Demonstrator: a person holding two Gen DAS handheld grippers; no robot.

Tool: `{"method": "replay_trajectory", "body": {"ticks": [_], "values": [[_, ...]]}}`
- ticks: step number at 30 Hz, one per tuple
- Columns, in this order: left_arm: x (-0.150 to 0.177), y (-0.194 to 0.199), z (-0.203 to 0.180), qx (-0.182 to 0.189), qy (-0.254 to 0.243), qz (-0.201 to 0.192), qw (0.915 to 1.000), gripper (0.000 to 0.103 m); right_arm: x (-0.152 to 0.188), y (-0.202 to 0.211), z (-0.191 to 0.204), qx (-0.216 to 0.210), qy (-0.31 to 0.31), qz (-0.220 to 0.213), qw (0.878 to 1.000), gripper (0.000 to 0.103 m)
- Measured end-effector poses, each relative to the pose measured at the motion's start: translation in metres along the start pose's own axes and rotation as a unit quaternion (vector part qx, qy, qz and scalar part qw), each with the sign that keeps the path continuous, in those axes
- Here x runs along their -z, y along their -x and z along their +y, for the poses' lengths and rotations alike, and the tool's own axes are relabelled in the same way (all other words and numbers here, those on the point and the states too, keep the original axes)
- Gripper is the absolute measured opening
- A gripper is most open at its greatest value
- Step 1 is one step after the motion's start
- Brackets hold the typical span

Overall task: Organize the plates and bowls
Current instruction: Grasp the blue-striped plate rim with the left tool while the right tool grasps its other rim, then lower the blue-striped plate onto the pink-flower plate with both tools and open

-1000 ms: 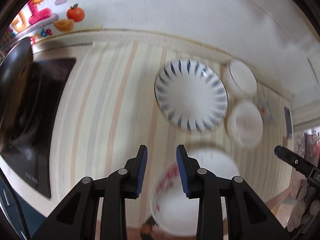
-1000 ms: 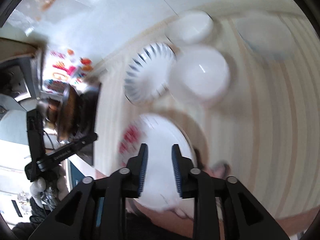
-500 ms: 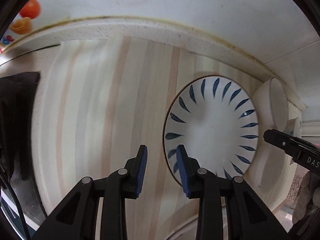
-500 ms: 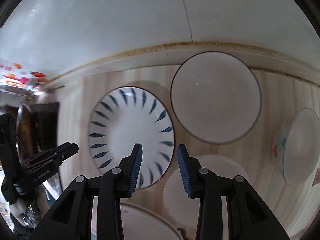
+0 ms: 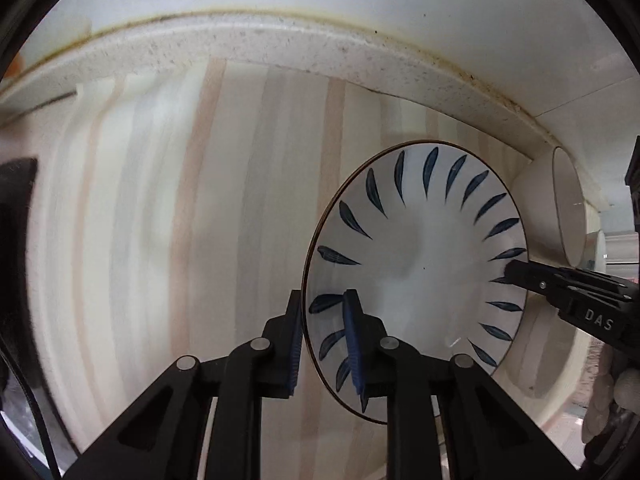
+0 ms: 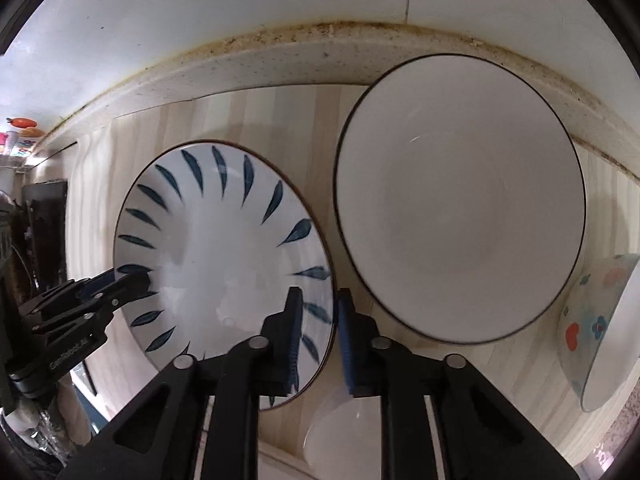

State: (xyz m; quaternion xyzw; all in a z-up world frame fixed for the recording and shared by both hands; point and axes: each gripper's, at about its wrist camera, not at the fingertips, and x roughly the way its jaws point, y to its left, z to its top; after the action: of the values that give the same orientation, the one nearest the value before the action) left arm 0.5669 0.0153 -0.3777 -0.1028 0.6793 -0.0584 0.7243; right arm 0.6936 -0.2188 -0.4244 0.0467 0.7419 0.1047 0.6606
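Observation:
A white plate with blue leaf marks (image 5: 416, 264) (image 6: 224, 252) lies on the striped counter mat. My left gripper (image 5: 324, 336) is open and straddles the plate's left rim, one finger outside and one over the plate. My right gripper (image 6: 318, 336) is open and straddles the plate's right rim; it also shows in the left wrist view (image 5: 568, 296). My left gripper shows at the plate's left edge in the right wrist view (image 6: 80, 300). A large white bowl with a dark rim (image 6: 460, 200) (image 5: 560, 208) stands just right of the plate.
A floral bowl (image 6: 596, 328) stands at the far right. A small white bowl (image 6: 344, 440) sits below my right gripper. The speckled counter ledge (image 5: 280, 40) and the white wall run behind the dishes. A black stove (image 5: 16, 240) lies at the left.
Both grippers have moved in toward the blue-leaf plate. Each now has its fingers on either side of the plate's rim; a second ago they were farther back over a red-patterned dish.

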Motion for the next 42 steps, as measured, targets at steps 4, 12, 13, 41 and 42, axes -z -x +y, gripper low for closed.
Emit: {"method": "replay_trajectory", "body": {"ticks": [4,12,13,41,42], "values": [[0.002,0.008,0.0,0.001,0.006,-0.007,1.0,0.017,0.006,0.001,-0.002,-0.007,0.004,-0.005,1.0,0.013],[0.01,0.045,-0.01,-0.003,0.008,-0.027,0.9996,0.017,0.018,0.022,-0.003,-0.034,0.002,-0.017,0.999,0.013],[0.012,0.05,-0.012,-0.004,0.007,-0.031,0.9995,0.017,0.02,0.028,-0.004,-0.039,0.003,-0.018,0.999,0.013],[0.161,0.117,-0.065,-0.018,-0.05,-0.044,0.9976,0.017,0.213,0.087,-0.011,-0.084,0.032,-0.018,0.996,0.012],[0.164,0.113,-0.065,-0.018,-0.05,-0.04,0.9977,0.017,0.22,0.083,-0.014,-0.084,0.031,-0.014,0.996,0.012]]}}
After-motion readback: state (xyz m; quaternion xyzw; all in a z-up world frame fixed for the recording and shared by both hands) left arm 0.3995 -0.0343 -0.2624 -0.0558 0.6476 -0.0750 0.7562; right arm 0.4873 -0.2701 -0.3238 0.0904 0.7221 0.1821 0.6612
